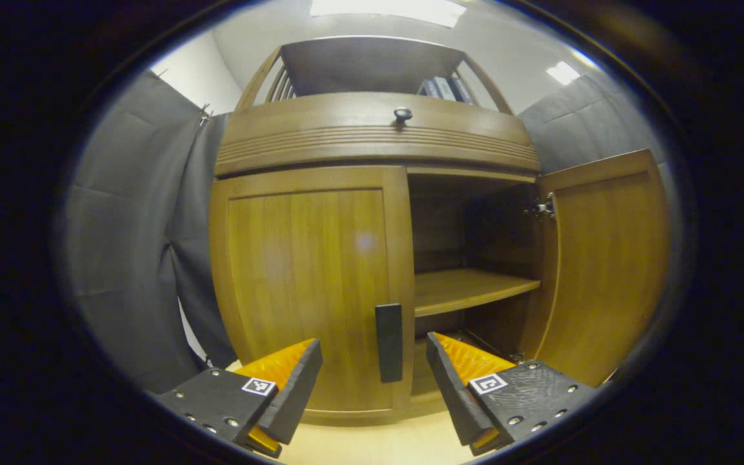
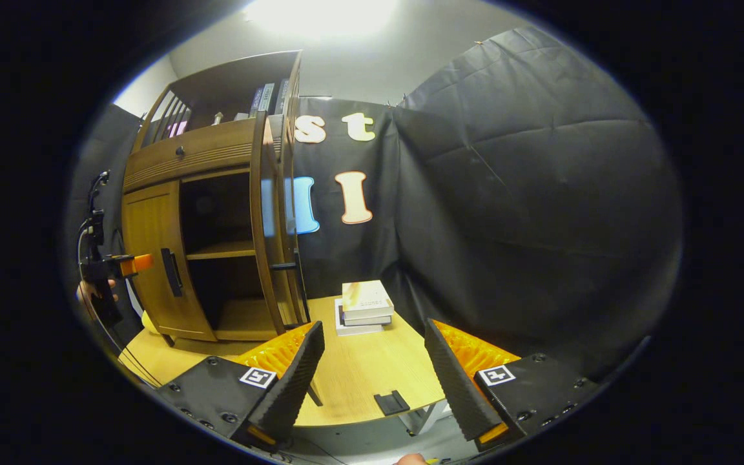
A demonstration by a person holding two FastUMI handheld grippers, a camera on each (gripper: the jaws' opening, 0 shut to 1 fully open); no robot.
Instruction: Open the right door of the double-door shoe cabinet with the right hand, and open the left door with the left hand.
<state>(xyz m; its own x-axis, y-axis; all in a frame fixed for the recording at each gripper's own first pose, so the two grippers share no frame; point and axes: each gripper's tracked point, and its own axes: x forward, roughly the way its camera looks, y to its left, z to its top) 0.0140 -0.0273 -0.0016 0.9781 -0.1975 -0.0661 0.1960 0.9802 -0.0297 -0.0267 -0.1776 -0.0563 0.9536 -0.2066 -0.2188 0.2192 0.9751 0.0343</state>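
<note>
So the shoe cabinet (image 1: pixel 372 148) sits on a light wooden table (image 2: pixel 372 374), and in the left gripper view it's dead ahead. The right door (image 1: pixel 604 265) is swung wide open, showing a dark inside with 1 shelf (image 1: pixel 472 289) across the middle. The left door (image 1: pixel 307 284) is closed, flat against the frame, with its dark upright handle (image 1: pixel 389 343) near the inner edge.

The left gripper (image 1: pixel 372 381) has its fingers spread apart with nothing in them, and the handle lines up in the gap between the tips, a bit beyond them. Not touching as far as I can tell.

Above the doors there's a drawer with a little round knob (image 1: pixel 402 115), and a few books (image 1: pixel 443 88) on the open top shelf.

In the right gripper view the right gripper (image 2: pixel 375 361) is well back from the cabinet, fingers apart and empty, hanging over the table edge. From there you see the open right door edge-on and the left gripper off at the far left, just in front of the left door's handle, with a hand behind it. A small stack of books (image 2: pixel 365 307) lies on the table just beside the cabinet, and a small dark clip-like thing (image 2: pixel 391 402) sits near the table's front edge.
</note>
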